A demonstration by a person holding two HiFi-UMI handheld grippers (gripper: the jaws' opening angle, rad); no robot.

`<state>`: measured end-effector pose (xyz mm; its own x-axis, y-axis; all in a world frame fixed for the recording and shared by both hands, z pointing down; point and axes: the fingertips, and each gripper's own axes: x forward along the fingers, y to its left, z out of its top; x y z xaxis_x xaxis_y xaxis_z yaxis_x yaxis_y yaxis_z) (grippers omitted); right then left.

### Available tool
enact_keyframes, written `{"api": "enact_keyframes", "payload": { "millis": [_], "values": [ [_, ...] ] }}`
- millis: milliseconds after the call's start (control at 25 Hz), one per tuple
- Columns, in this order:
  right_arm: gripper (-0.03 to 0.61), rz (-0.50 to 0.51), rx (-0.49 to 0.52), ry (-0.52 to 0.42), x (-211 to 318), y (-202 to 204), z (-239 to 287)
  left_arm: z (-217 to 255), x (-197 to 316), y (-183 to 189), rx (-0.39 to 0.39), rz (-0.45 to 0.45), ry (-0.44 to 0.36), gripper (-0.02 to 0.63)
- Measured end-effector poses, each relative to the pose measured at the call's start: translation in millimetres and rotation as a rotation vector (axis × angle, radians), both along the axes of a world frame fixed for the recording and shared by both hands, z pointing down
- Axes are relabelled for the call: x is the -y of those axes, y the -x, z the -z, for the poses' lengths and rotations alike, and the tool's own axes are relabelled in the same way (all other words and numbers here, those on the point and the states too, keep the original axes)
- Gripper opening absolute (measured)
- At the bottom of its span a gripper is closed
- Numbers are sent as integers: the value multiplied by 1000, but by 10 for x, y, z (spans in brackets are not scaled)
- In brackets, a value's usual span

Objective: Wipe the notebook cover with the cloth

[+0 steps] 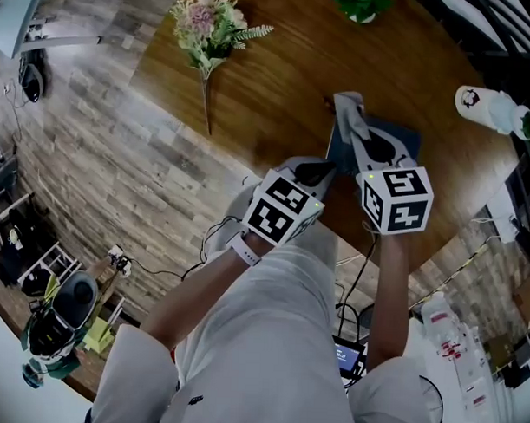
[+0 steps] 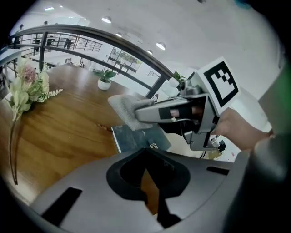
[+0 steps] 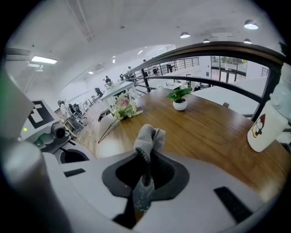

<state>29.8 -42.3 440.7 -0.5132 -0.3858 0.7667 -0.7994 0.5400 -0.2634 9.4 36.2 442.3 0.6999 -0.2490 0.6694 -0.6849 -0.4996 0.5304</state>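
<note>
My right gripper [image 3: 144, 182] has its jaws clenched on the grey cloth [image 3: 148, 139]. The cloth stands bunched above the jaws in the right gripper view. In the head view the cloth [image 1: 348, 105] sits right of centre, at the far end of the dark blue notebook [image 1: 393, 137]. The notebook lies flat on the round wooden bench [image 1: 278, 85], close to the edge nearest me.

From the left gripper view I see the cloth held over the notebook's far end. I cannot tell whether the two touch.

My left gripper [image 2: 152, 200] has its jaws closed together with nothing between them. It hangs just beside the notebook's left edge, near the bench rim.

A bunch of flowers [image 1: 210, 31] lies in the upper left of the head view. A small potted plant [image 1: 359, 3] stands at the top edge. A white mug [image 3: 266, 129] with a cartoon face stands at the right, well apart from the notebook.
</note>
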Motion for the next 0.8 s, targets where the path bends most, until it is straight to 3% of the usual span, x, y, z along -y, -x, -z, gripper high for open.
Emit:
{"api": "enact_keyframes", "payload": {
  "millis": [800],
  "values": [
    [38,-103,4,-128,-410,-43,1017,1073,137,651,-64,70,-186,18]
  ]
}}
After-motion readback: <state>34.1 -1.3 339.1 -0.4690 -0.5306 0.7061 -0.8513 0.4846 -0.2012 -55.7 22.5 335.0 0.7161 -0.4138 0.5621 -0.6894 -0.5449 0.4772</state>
